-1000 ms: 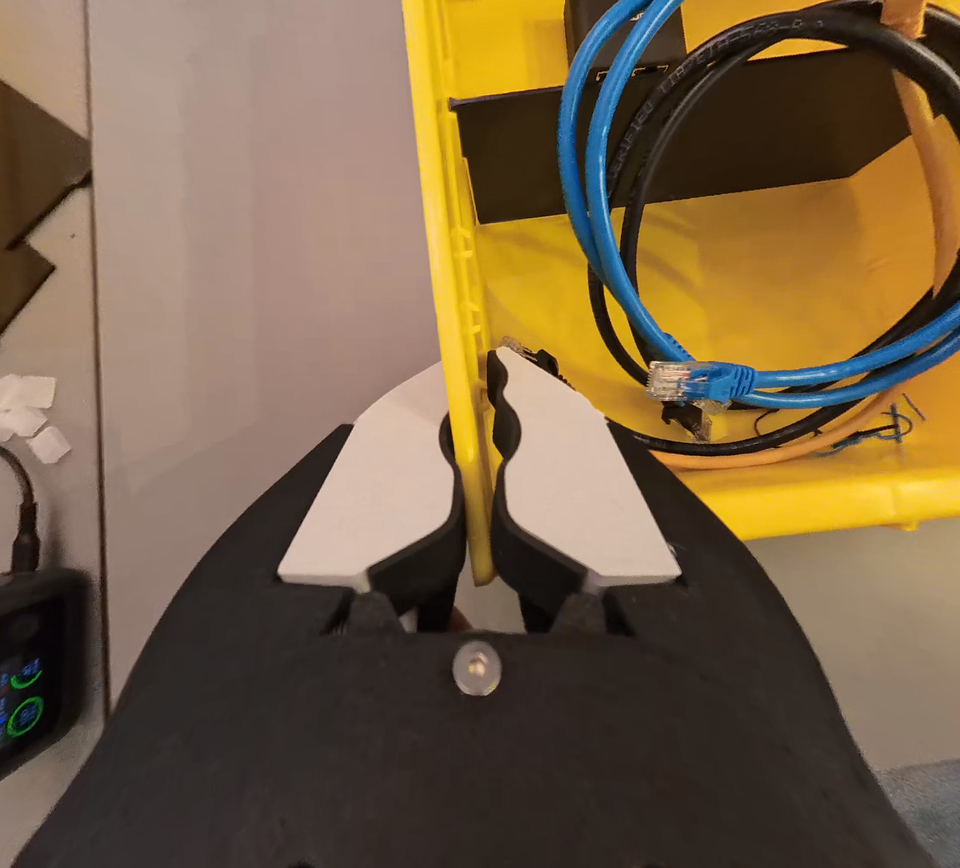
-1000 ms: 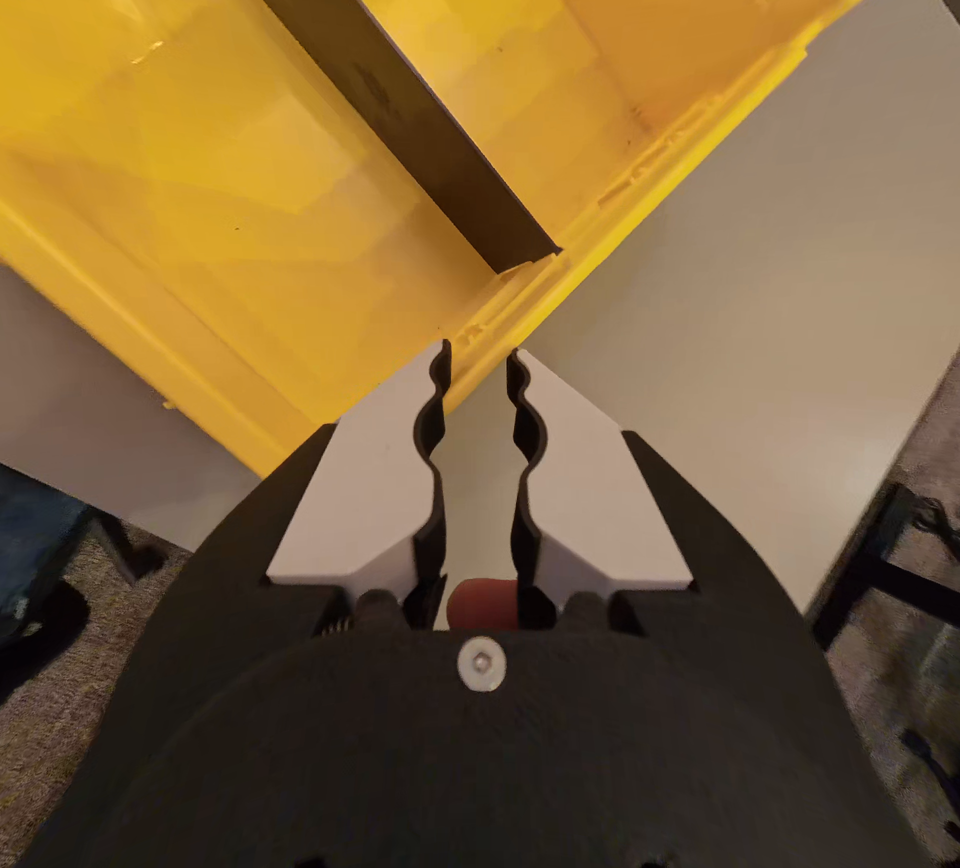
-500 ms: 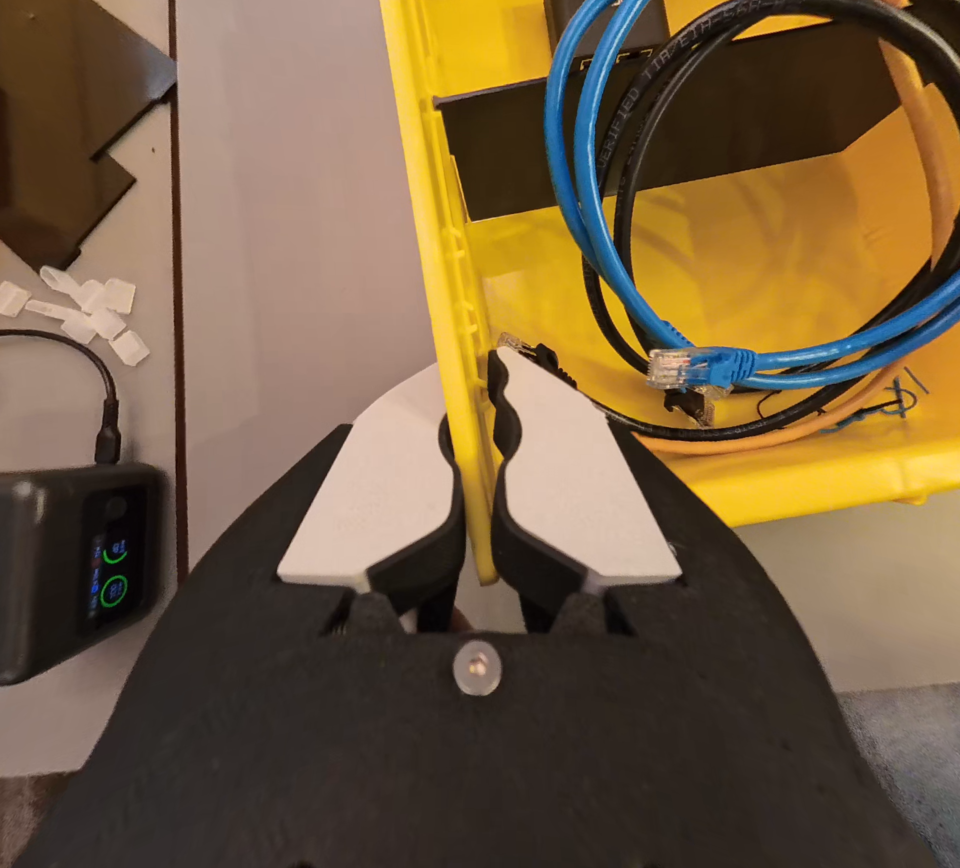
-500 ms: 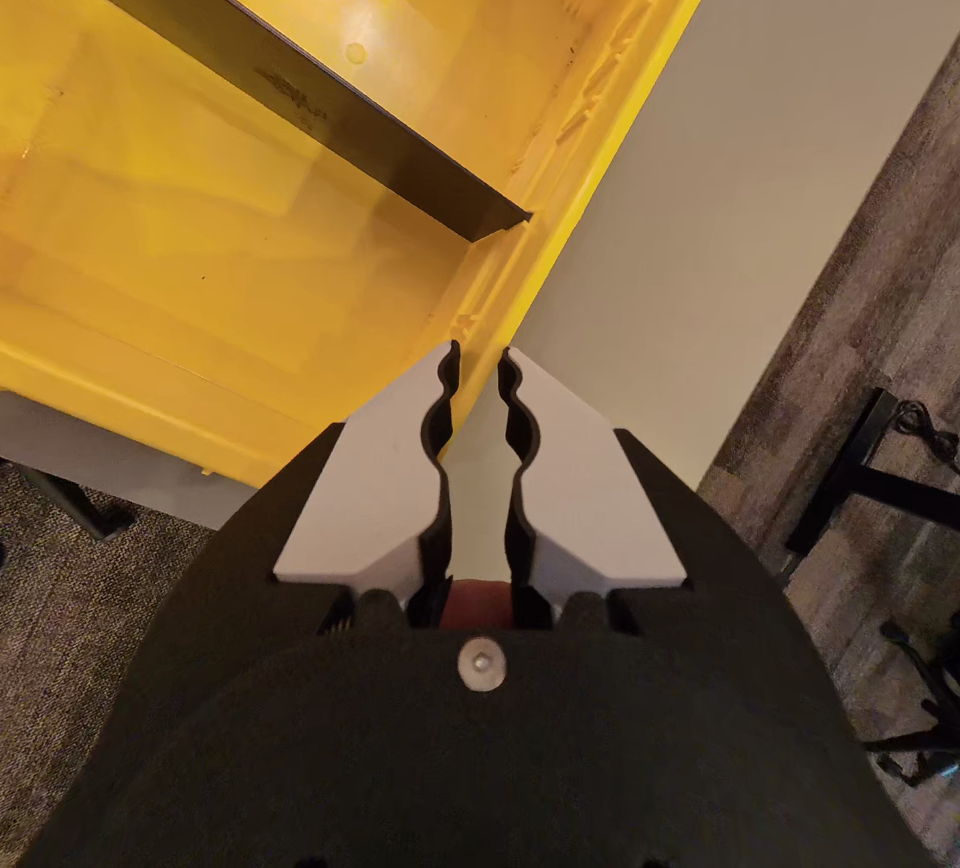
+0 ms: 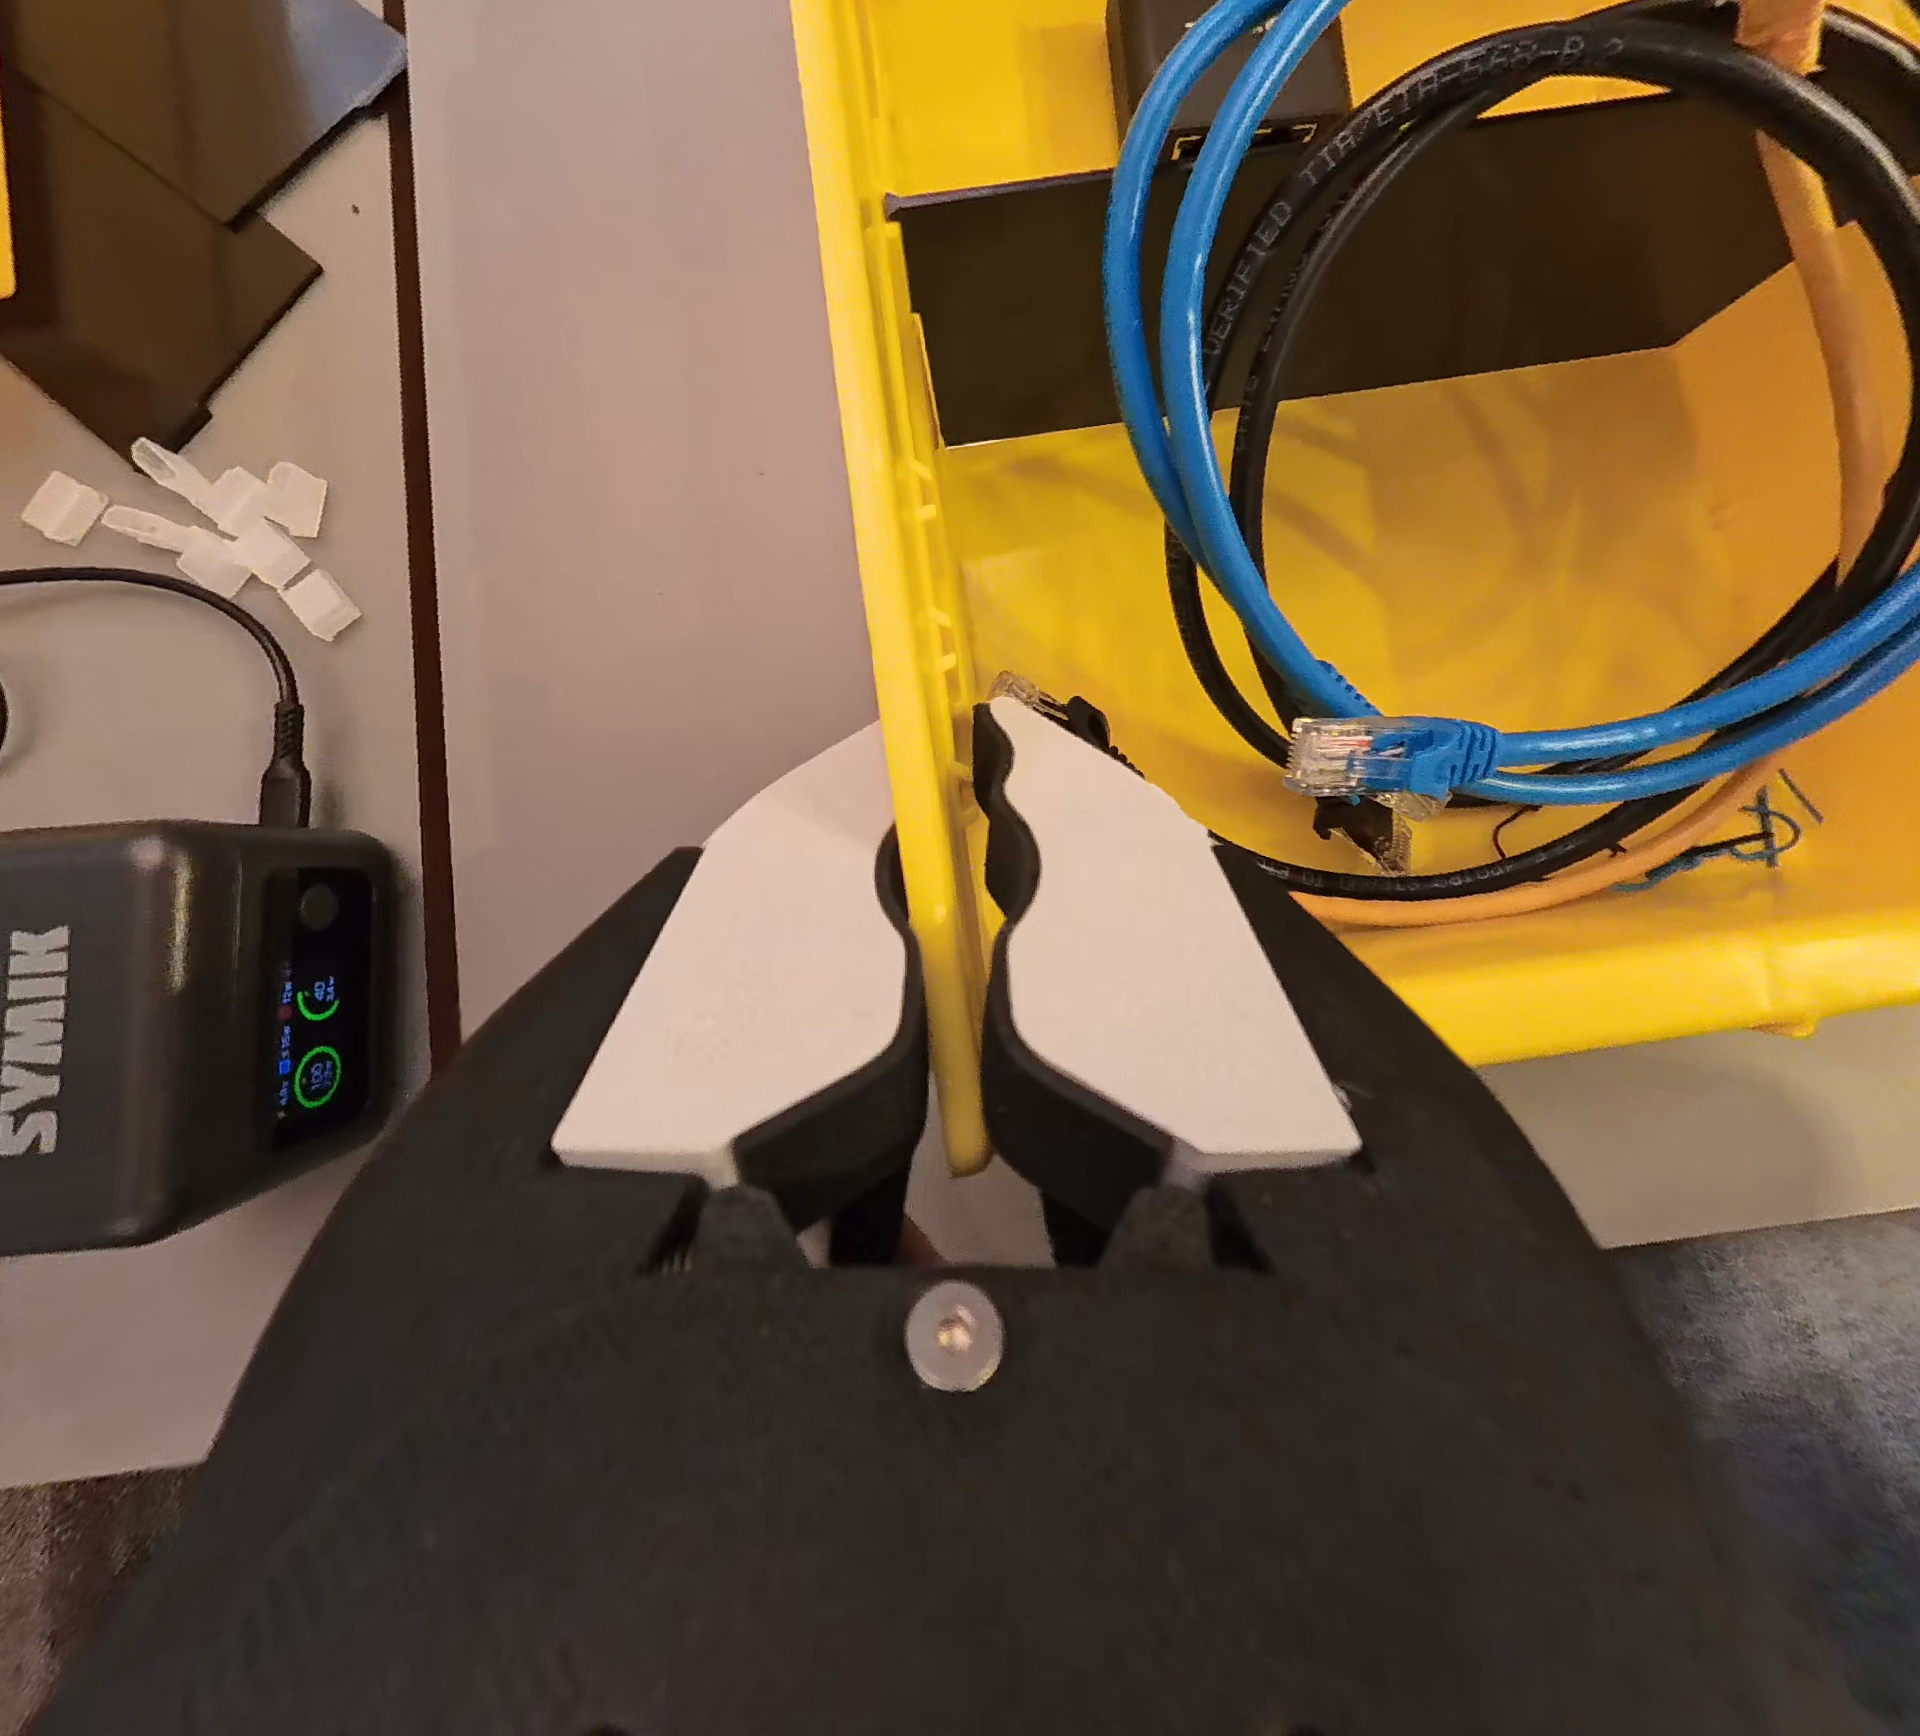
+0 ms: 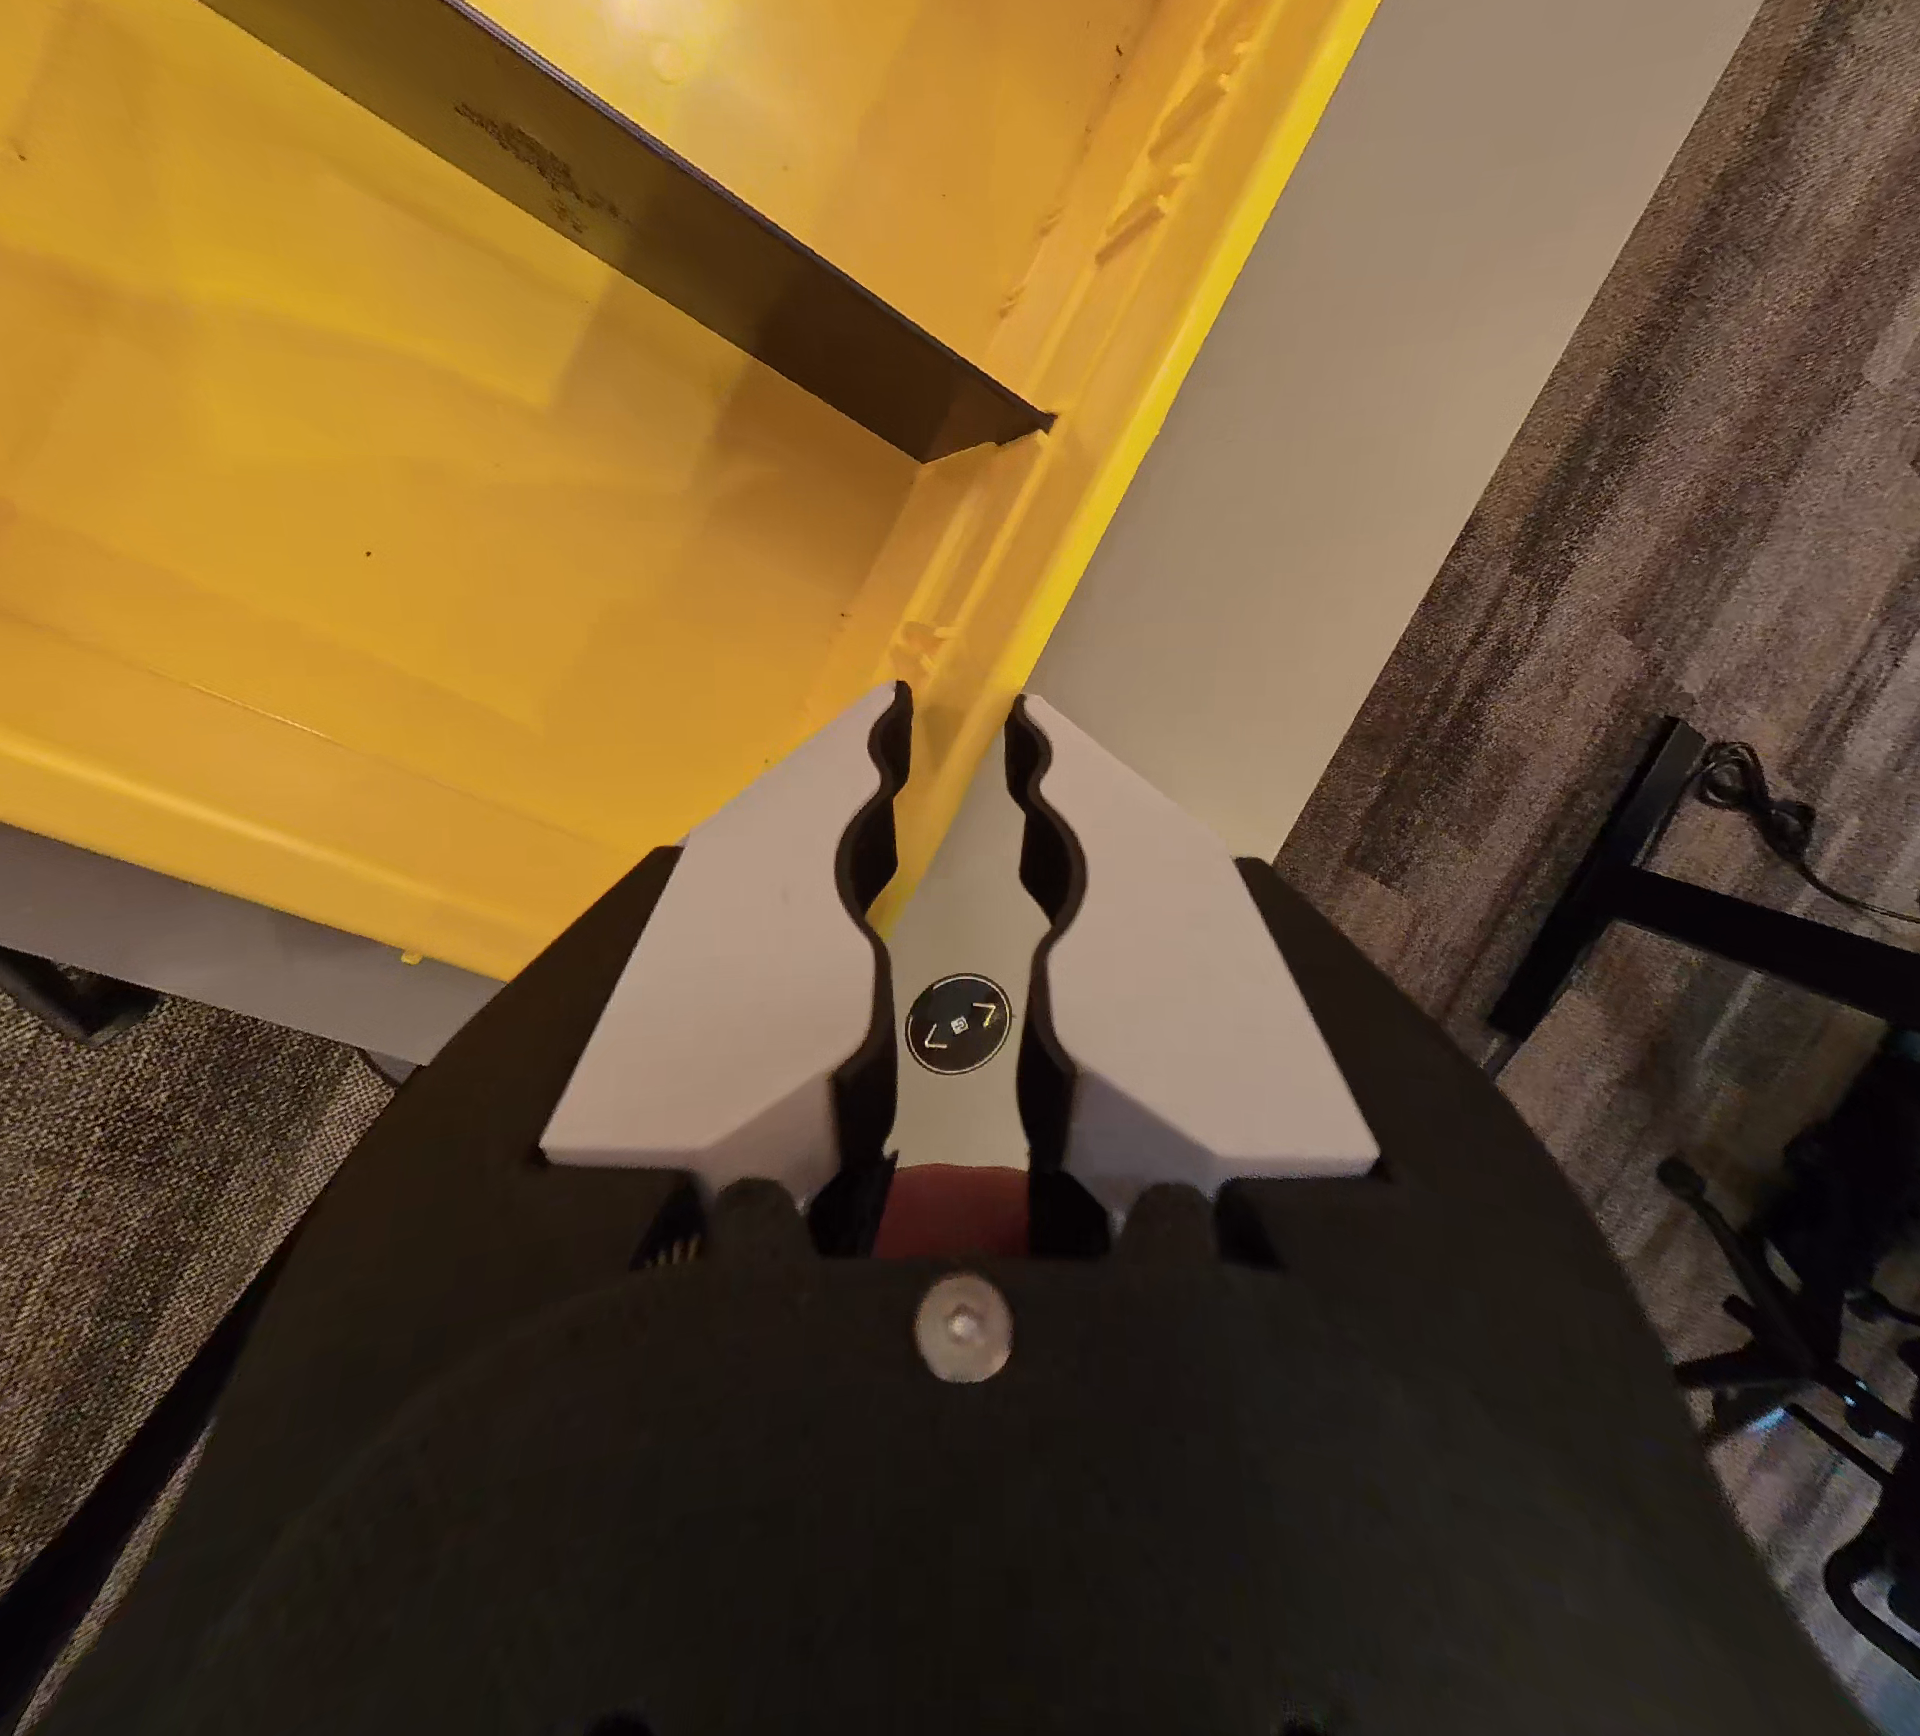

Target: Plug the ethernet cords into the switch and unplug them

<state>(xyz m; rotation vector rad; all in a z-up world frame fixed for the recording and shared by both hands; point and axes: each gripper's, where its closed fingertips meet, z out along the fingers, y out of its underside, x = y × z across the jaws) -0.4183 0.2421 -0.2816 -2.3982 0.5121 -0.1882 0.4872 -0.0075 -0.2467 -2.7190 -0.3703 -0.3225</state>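
A yellow bin (image 5: 862, 232) holds coiled blue (image 5: 1143, 315), black (image 5: 1662, 65) and orange (image 5: 1829, 398) ethernet cords. The blue cord's clear plug (image 5: 1340, 756) lies loose on the bin floor. A black switch (image 5: 1174, 24) sits behind a black divider (image 5: 1039, 315). My left gripper (image 5: 940, 730) is shut on the bin's left wall. My right gripper (image 6: 956, 710) is narrowly open at the bin's right rim (image 6: 1195, 315), which runs between its tips. The compartment there, beside the divider (image 6: 520, 107), holds nothing I can see.
On the grey table (image 5: 623, 336) left of the bin lie a black power bank (image 5: 156, 1011) with a cable, several white plastic caps (image 5: 229, 533) and black sheets (image 5: 135, 180). A round black sticker (image 6: 958, 1023) is on the table. Carpet and black stand legs (image 6: 1621, 876) lie beyond the table's right edge.
My left gripper keeps its hold on the wall; the power bank and caps have come further into view. My right gripper's jaws have narrowed and it has moved over the bin's right rim.
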